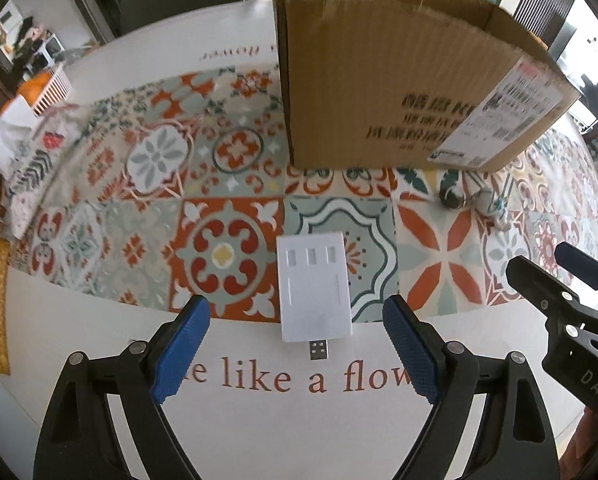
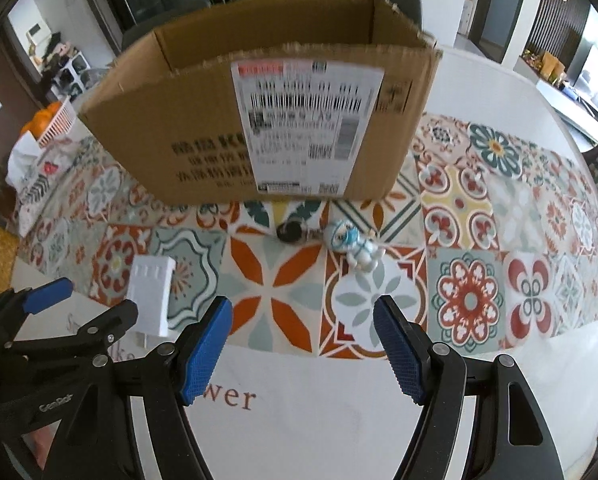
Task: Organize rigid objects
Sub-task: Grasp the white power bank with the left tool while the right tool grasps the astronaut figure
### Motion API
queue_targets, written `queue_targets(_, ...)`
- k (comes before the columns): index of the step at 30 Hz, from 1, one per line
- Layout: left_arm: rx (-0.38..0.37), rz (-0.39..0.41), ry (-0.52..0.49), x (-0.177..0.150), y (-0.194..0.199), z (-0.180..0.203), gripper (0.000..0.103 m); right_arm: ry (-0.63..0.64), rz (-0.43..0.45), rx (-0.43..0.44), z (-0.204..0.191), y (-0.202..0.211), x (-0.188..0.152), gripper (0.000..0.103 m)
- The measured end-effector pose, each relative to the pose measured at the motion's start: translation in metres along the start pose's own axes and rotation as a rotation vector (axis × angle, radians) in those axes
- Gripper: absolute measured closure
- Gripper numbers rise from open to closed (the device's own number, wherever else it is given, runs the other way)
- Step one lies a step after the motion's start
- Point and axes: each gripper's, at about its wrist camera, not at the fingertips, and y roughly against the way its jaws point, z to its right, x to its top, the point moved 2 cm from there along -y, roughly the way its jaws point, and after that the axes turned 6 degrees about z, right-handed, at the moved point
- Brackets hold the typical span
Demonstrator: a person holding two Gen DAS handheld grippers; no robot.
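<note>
Both grippers hang with jaws spread wide and nothing between them, the left gripper (image 1: 295, 344) lined up on the white USB adapter (image 1: 314, 286). That adapter lies flat in front of the cardboard box (image 2: 259, 120), and the small figurine keychain (image 2: 355, 246) lies nearer the box, ahead of the right gripper (image 2: 303, 344).

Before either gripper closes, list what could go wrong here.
1. The white USB hub lies flat on the tablecloth; the open left gripper may slide it rather than pinch it.
2. The astronaut keychain sits close to the cardboard box; the right gripper could bump it.
</note>
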Motion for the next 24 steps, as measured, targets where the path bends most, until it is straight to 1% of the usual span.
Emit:
queue_targets(7, -0.043, -0.035, 0.014, -0.007, -0.025, 0.003, 0.018, 0.006, -0.049, -0.013, 0.002, -0.019, -0.007, 0.03)
queue_targets(10, -0.048, -0.051, 0.018, -0.009, -0.037, 0.004, 0.023, 0.01, -0.071, -0.019, 0.002, -0.028, -0.01, 0.03)
queue_targets(12, -0.047, -0.059, 0.018, -0.009, -0.044, 0.005, 0.024, 0.009, -0.082, -0.023, 0.002, -0.032, -0.011, 0.03)
queue_targets(15, -0.031, -0.064, 0.016, -0.009, -0.05, 0.006, 0.031, 0.008, -0.095, -0.029, 0.003, -0.038, -0.012, 0.03)
queue_targets(18, -0.026, -0.069, 0.013, -0.008, -0.058, 0.008, 0.033, 0.005, -0.104, -0.032, 0.003, -0.042, -0.011, 0.03)
queue_targets(20, -0.016, -0.055, 0.009, -0.007, -0.058, 0.008, 0.033, 0.005, -0.105, -0.031, 0.002, -0.044, -0.011, 0.03)
queue_targets(21, -0.013, -0.055, 0.012, -0.006, -0.059, 0.008, 0.035, 0.003, -0.106, -0.029, 0.002, -0.044, -0.011, 0.03)
queue_targets(24, -0.014, -0.035, 0.016, -0.004, -0.059, 0.012, 0.051, -0.003, -0.105, -0.021, 0.002, -0.045, -0.012, 0.03)
